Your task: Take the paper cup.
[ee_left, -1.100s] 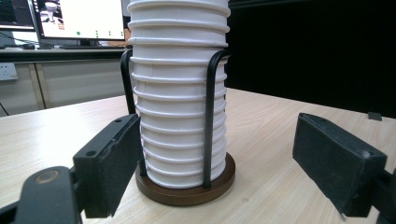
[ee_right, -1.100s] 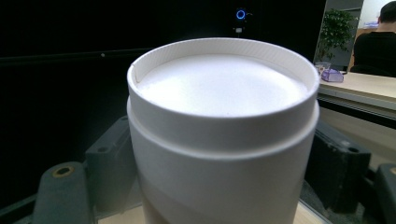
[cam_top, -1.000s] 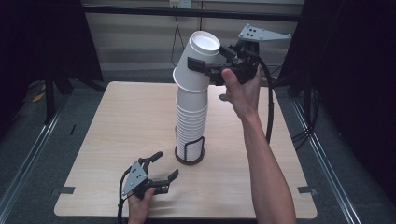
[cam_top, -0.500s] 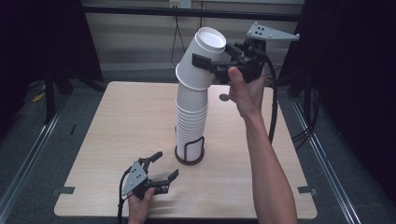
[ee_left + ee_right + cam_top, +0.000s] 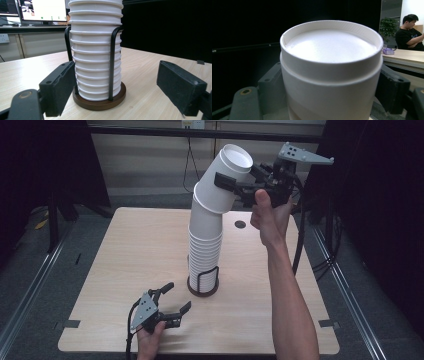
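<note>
White top paper cup, clamped by the right gripper, is tilting off the cup stack; next, lift clear. Left gripper rests open, empty.

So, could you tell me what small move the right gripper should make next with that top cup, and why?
Probably lift the top cup a little further along its own tilt. The right gripper is shut on it, and it leans right while its lower edge sits in the stack, so a sideways pull might drag the stack over. The left gripper rests open beside the wire holder, not steadying it.
</note>
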`<action>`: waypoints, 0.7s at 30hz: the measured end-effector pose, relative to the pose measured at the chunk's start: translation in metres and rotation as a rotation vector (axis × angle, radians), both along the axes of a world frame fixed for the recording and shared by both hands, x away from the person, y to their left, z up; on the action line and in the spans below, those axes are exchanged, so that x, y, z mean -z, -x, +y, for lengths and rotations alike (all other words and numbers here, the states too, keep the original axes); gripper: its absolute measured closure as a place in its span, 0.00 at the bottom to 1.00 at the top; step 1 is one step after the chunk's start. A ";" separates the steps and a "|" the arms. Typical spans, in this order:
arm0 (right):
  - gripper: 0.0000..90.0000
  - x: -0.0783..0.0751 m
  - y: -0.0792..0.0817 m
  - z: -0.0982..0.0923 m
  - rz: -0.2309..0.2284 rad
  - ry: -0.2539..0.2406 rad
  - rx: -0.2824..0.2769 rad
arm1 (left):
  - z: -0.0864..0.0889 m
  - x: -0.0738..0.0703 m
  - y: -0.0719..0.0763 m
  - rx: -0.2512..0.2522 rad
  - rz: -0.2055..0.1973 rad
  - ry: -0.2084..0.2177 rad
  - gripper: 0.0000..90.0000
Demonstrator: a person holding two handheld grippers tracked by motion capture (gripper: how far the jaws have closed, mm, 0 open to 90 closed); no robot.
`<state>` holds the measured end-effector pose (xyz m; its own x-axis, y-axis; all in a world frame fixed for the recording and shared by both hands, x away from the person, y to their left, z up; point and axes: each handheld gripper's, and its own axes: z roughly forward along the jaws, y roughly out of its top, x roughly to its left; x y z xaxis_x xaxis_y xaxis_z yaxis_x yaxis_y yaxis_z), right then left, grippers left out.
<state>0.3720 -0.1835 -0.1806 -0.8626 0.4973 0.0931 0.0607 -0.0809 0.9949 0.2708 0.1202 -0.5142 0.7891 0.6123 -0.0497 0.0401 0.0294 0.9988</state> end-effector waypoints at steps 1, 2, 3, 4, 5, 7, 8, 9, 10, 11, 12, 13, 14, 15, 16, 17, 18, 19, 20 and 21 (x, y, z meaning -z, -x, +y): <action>0.23 0.000 0.001 -0.001 -0.002 0.000 -0.001 | 0.000 0.000 0.000 0.000 0.000 0.000 0.17; 0.23 0.000 0.001 -0.002 -0.003 0.000 0.000 | 0.000 0.000 0.000 0.000 0.000 0.000 0.17; 0.23 -0.001 0.001 -0.003 -0.005 0.000 0.003 | 0.000 0.000 0.000 0.000 0.000 0.000 0.17; 0.23 -0.001 0.002 -0.004 -0.005 -0.003 0.001 | 0.000 0.000 0.000 0.001 0.000 0.000 0.17; 0.23 -0.001 0.003 -0.007 -0.007 -0.011 0.007 | 0.000 0.000 0.000 0.001 0.000 0.000 0.17; 0.23 -0.001 0.003 -0.009 -0.009 -0.011 0.009 | 0.000 0.000 0.000 0.001 0.000 0.000 0.17; 0.23 -0.002 0.004 -0.011 -0.011 -0.013 0.010 | 0.000 0.000 0.000 0.000 0.000 0.000 0.17; 0.23 -0.002 0.005 -0.013 -0.010 -0.018 0.012 | 0.000 0.000 0.000 -0.001 -0.001 0.000 0.17; 0.23 -0.002 0.005 -0.013 -0.010 -0.018 0.012 | 0.000 0.000 0.000 -0.001 -0.001 0.000 0.17; 0.23 -0.002 0.006 -0.015 -0.011 -0.018 0.014 | 0.000 0.000 0.000 -0.001 0.000 0.000 0.17; 0.23 -0.002 0.007 -0.018 -0.012 -0.015 0.020 | 0.000 0.000 0.000 -0.002 -0.001 -0.001 0.17; 0.23 -0.002 0.007 -0.018 -0.012 -0.015 0.020 | 0.000 0.000 0.000 -0.002 -0.001 -0.001 0.17; 0.23 -0.002 0.008 -0.021 -0.015 -0.021 0.022 | 0.000 0.000 0.000 0.000 0.001 0.000 0.17; 0.23 -0.002 0.008 -0.021 -0.015 -0.021 0.022 | 0.000 0.000 0.000 0.000 0.001 0.000 0.17; 0.23 -0.002 0.009 -0.022 -0.016 -0.021 0.025 | 0.000 0.000 0.000 -0.002 -0.001 -0.002 0.17; 0.23 -0.003 0.010 -0.024 -0.016 -0.024 0.027 | 0.000 0.000 0.000 -0.002 -0.004 -0.005 0.17; 0.24 -0.003 0.011 -0.027 -0.018 -0.025 0.033 | 0.000 0.000 0.000 -0.002 -0.004 -0.005 0.17; 0.24 -0.003 0.011 -0.027 -0.018 -0.025 0.033 | 0.000 0.000 0.000 -0.003 -0.002 -0.003 0.17; 0.24 -0.003 0.012 -0.030 -0.018 -0.025 0.038 | 0.001 0.000 0.000 0.000 -0.001 -0.007 0.17; 0.24 -0.003 0.012 -0.031 -0.019 -0.023 0.042 | 0.001 0.000 0.000 0.000 -0.001 -0.007 0.17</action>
<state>0.3598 -0.2149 -0.1777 -0.8425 0.5314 0.0889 0.0381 -0.1058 0.9937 0.2713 0.1207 -0.5140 0.7892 0.6125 -0.0448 0.0395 0.0220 0.9990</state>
